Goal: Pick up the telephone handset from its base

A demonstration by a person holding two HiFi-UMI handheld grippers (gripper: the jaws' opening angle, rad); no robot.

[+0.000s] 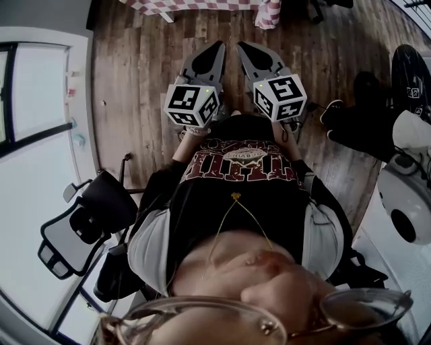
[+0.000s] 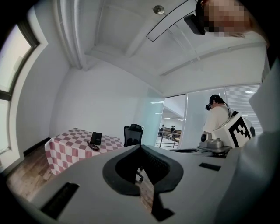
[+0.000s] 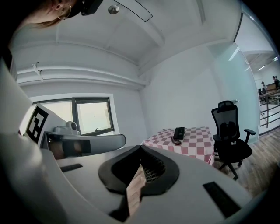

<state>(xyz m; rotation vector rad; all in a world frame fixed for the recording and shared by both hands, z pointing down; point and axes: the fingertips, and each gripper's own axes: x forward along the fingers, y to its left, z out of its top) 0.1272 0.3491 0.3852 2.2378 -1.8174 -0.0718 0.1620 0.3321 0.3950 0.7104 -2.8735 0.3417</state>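
Observation:
A black telephone (image 2: 96,139) with its handset on the base lies on a table with a red-and-white checked cloth (image 2: 70,151), far ahead across the room. It also shows in the right gripper view as the telephone (image 3: 178,133) on the table (image 3: 194,143). My left gripper (image 2: 141,146) and right gripper (image 3: 140,146) both point at it from a distance, jaws shut and empty. In the head view the left gripper (image 1: 215,48) and right gripper (image 1: 244,48) are held side by side over wooden floor, short of the table's edge (image 1: 202,5).
A black office chair (image 2: 132,134) stands right of the table, seen as the chair (image 3: 229,135) too. A person in a white top (image 2: 216,118) stands by a glass wall. Another chair (image 1: 74,229) is behind me at left; dark and white gear (image 1: 404,135) sits at right.

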